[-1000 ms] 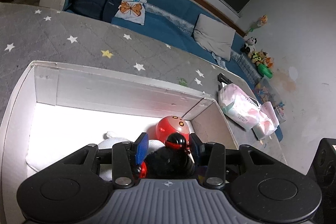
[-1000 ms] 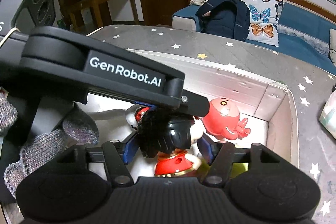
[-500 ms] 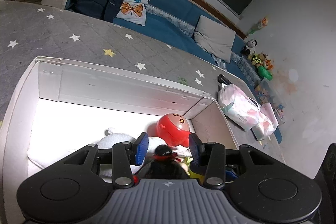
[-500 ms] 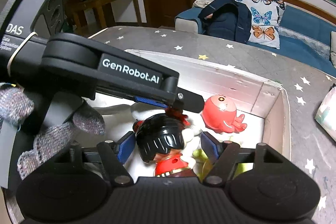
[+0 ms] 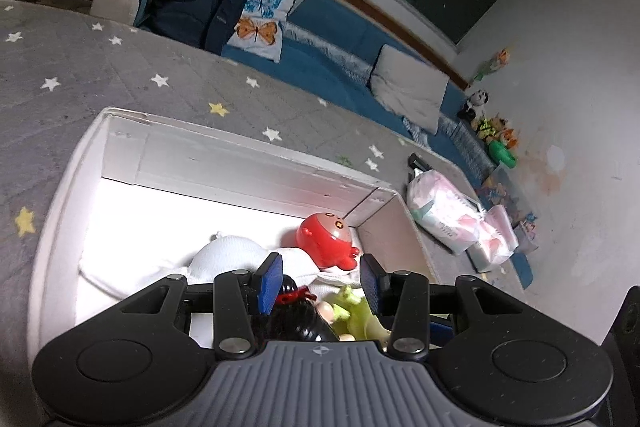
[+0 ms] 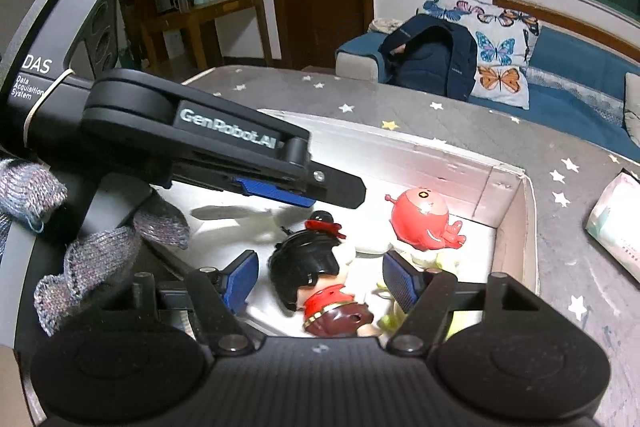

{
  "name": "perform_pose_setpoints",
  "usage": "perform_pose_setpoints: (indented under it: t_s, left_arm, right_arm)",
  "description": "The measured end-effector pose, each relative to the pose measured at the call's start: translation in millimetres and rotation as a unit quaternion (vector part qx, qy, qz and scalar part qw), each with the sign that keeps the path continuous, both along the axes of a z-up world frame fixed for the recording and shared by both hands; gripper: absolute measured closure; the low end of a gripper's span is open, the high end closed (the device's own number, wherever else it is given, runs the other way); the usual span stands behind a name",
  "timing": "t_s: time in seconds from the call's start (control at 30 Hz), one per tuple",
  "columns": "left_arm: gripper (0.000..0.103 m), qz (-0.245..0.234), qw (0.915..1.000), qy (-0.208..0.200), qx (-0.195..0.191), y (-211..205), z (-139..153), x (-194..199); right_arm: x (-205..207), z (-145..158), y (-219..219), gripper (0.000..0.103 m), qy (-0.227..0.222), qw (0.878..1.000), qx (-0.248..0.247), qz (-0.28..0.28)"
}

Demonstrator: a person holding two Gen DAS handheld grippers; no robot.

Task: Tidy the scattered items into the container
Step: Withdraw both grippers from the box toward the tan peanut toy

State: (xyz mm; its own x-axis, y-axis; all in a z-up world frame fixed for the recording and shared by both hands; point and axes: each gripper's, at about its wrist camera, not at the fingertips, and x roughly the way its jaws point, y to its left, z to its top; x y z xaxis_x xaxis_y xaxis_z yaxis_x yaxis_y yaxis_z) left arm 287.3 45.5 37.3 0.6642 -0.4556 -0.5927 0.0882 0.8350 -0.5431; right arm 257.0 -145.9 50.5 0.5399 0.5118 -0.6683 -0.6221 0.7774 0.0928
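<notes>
- Black-haired figurine (image 6: 316, 267) with a red bow, red collar and brown body lies on its side on the floor of the white cardboard box (image 6: 516, 227), beside a red round octopus toy (image 6: 420, 215).
- Right gripper (image 6: 318, 277) is released, pads apart either side of the figurine, not touching.
- Left gripper (image 5: 320, 277) likewise spread, holding nothing.

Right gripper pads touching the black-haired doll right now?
Apart. The right wrist view shows white box floor between each blue pad of the right gripper and the doll lying in the box.
</notes>
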Motion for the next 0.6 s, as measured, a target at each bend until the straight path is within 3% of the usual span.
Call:
perform_pose_setpoints:
  t_s: [0.33,0.6]
  left_arm:
    - [0.058,0.039,0.9987,-0.030,0.015,13.5,21.6,-66.7]
    - [0.058,0.062,0.9977,-0.017,0.020,22.3,14.5,-119.5]
  right_arm:
    - [-56.9,12.3,-8.8,0.033,-0.027,0.999,0.012,0.021]
    - [-100.1,1.9,-3.3,0.033,-0.022,0.998,0.013,0.054]
